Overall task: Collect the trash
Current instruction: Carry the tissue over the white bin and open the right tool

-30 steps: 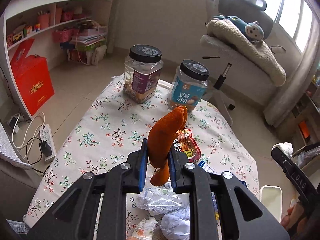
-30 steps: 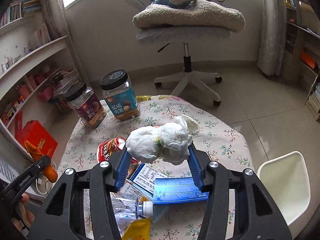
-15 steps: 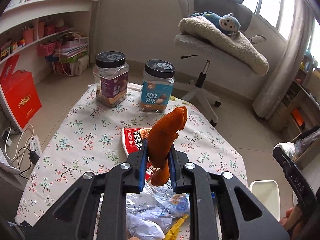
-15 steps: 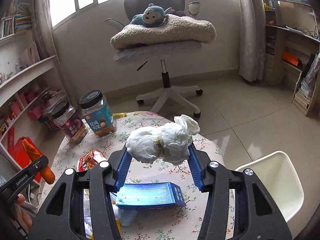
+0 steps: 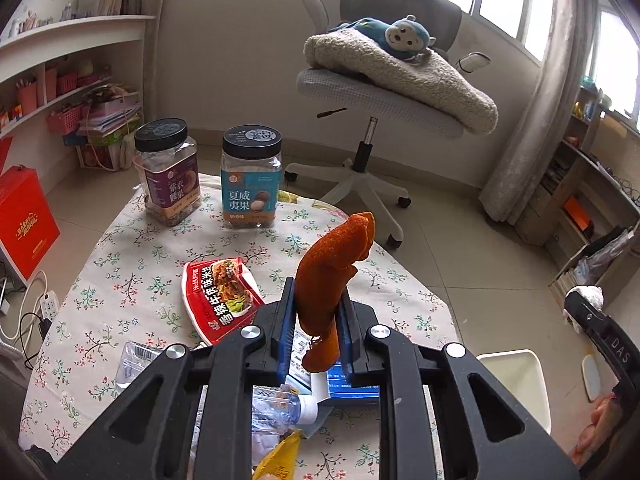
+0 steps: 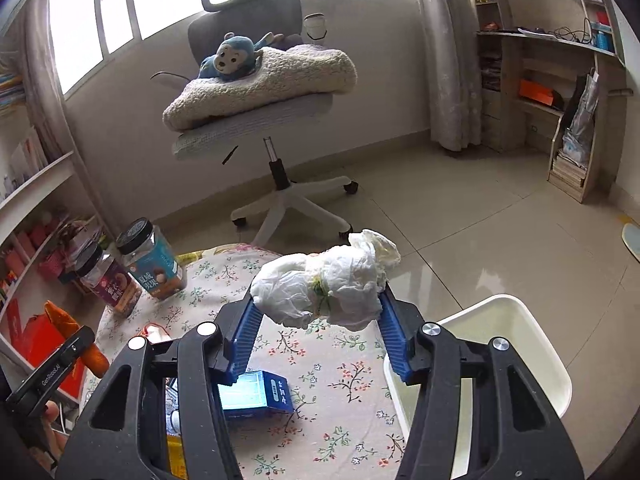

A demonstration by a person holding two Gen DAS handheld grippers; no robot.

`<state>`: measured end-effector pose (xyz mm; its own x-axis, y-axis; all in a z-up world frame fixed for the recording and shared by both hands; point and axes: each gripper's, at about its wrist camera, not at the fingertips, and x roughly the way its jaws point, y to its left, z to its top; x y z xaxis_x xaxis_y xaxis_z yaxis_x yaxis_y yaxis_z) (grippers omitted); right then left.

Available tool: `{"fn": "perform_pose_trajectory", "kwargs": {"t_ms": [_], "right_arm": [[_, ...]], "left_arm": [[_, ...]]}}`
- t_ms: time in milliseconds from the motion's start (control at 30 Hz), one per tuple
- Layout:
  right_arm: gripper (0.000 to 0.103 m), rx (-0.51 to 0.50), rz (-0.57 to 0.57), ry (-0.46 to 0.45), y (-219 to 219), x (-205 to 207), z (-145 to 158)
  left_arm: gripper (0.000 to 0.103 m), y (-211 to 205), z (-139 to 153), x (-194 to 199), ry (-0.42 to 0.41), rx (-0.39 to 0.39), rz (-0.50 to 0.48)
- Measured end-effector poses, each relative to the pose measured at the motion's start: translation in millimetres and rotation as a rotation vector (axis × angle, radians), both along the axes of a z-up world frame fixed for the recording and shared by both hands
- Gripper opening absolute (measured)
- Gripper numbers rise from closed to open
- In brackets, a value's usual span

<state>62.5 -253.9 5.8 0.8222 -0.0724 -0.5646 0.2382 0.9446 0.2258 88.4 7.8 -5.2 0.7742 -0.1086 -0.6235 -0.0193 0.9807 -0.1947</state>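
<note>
The left gripper (image 5: 316,334) is clamped tight on an orange peel (image 5: 332,280), which stands up out of the blue pads and hangs a little below them. Just beneath those fingers lie a crushed clear bottle with a white cap (image 5: 292,406), a yellow wrapper (image 5: 280,460) and a blue carton (image 5: 352,384); a little ahead and to the left of the fingers a red food packet (image 5: 220,292) lies flat on the flowered tablecloth (image 5: 120,280). The right gripper (image 6: 320,334) has a crumpled white tissue wad (image 6: 324,288) between its pads, both pads touching the wad's sides while the jaws are easing apart. Under and slightly behind its left finger the blue carton (image 6: 256,394) rests on the cloth, and just below and beside its right finger stands a white bin (image 6: 516,344), its open mouth off the table's edge. Farther ahead of both grippers, on the far left of the table, two black-lidded jars stand side by side: a purple-label jar (image 5: 168,172) and a blue-label jar (image 5: 251,180). Beyond the table, on the tiled floor, is a grey office chair (image 6: 260,128) with a folded fleece blanket (image 6: 264,80) on its seat and a blue monkey toy (image 6: 230,56) lying on top.
</note>
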Motion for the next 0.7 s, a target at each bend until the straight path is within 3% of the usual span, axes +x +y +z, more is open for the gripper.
{"fn": "perform_pose_trajectory", "kwargs": {"t_ms": [433, 500, 567, 700], "right_arm": [[0.053, 0.081, -0.170, 0.079, -86, -21, -8], [0.061, 0.081, -0.192, 0.089, -96, -25, -9], [0.077, 0.088, -0.215, 0.087, -106, -31, -9], [0.085, 0.105, -0.272, 0.065, -129, -48, -5]], "left_arm": [[0.019, -58, 0, -10, -0.017, 0.039, -0.103], [0.019, -71, -1, -10, -0.015, 0.045, -0.127], [0.019, -84, -2, -11, -0.013, 0.047, -0.156], [0.019, -118, -4, -16, -0.011, 0.062, -0.235]]}}
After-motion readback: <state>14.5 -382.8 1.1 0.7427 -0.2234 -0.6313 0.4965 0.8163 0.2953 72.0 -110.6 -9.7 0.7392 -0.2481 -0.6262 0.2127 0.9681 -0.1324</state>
